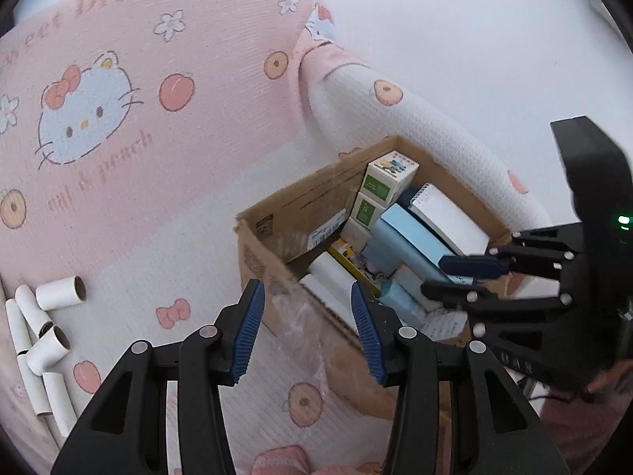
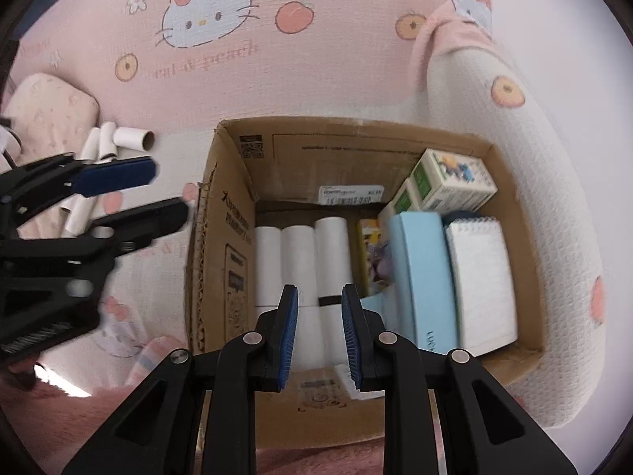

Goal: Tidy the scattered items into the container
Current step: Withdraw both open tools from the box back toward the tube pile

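Observation:
An open cardboard box (image 2: 233,213) (image 1: 285,213) sits on a pink Hello Kitty bedspread. Inside lie white paper tubes (image 2: 300,253), a light blue case (image 2: 423,273), a spiral notepad (image 2: 482,277) and small green-and-white cartons (image 2: 447,182). Several white cardboard tubes (image 1: 43,328) (image 2: 107,142) lie scattered on the bed left of the box. My left gripper (image 1: 308,328) is open and empty above the box's near-left edge. My right gripper (image 2: 316,328) is open and empty above the tubes in the box; it also shows in the left wrist view (image 1: 459,277).
A rolled white-and-pink blanket (image 2: 554,206) borders the box on the right. A cream pillow (image 2: 51,114) lies at the far left beyond the loose tubes. A white wall (image 1: 474,39) stands behind the bed.

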